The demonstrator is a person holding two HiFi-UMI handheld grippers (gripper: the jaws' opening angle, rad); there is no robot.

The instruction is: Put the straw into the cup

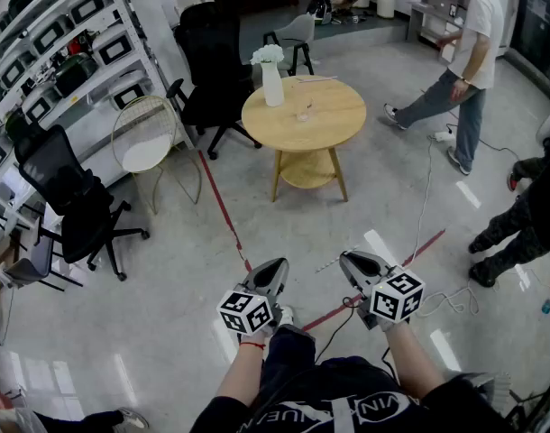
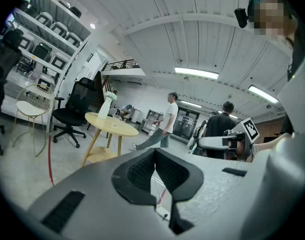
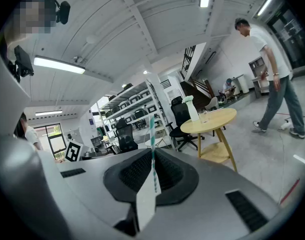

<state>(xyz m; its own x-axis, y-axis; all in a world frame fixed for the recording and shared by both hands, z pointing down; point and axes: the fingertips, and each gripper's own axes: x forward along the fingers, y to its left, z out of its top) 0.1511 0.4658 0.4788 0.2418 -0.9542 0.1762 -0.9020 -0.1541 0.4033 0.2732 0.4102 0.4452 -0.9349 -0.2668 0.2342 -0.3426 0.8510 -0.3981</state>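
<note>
Right claw (image 1: 352,260) pinches the striped straw (image 3: 152,149) upright. The cup (image 1: 304,111) stands well apart at 12 o'clock on the round table (image 1: 338,124). The left claw (image 1: 275,267) is closed on nothing.

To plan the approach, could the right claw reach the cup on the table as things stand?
Probably not yet: the right claw, shut on the straw, hangs far from the cup; only bare floor between.

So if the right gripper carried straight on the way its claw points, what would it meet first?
Only bare floor at first. Further on, the right gripper, shut on the straw, seems aimed at the wire chair; the round table lies right of that line, though depth is unclear.
</note>
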